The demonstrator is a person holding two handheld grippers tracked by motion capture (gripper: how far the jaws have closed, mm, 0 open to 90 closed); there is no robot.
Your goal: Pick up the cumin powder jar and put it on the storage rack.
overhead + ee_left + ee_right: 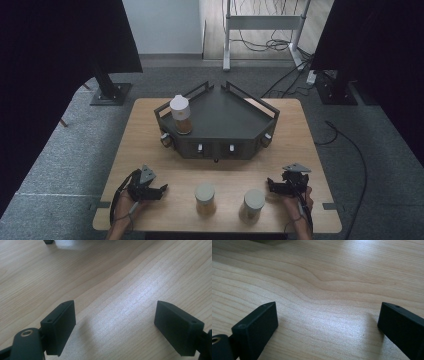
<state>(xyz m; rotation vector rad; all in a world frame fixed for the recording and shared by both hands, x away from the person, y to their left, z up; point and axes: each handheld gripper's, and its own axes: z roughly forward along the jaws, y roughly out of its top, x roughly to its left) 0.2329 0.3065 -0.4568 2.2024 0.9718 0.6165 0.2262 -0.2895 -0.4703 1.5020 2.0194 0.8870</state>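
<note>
Two black handheld grippers, left (pixel 162 190) and right (pixel 270 186), rest wide apart-jawed beside two tan white-lidded jars (pixel 205 199); approach each squarely, grasping below the lid.

The left hand (pixel 131 206) is coming in from the bottom edge, holding the left gripper (pixel 161 190) low, with its jaws pointing right. In the left gripper view, the left gripper (pixel 115 325) is holding its jaws wide apart with nothing between them. The right hand (pixel 299 202) is holding the right gripper (pixel 270 185) with its jaws pointing left. In the right gripper view, the right gripper (pixel 328 326) is likewise gaping wide and holding nothing.
</note>
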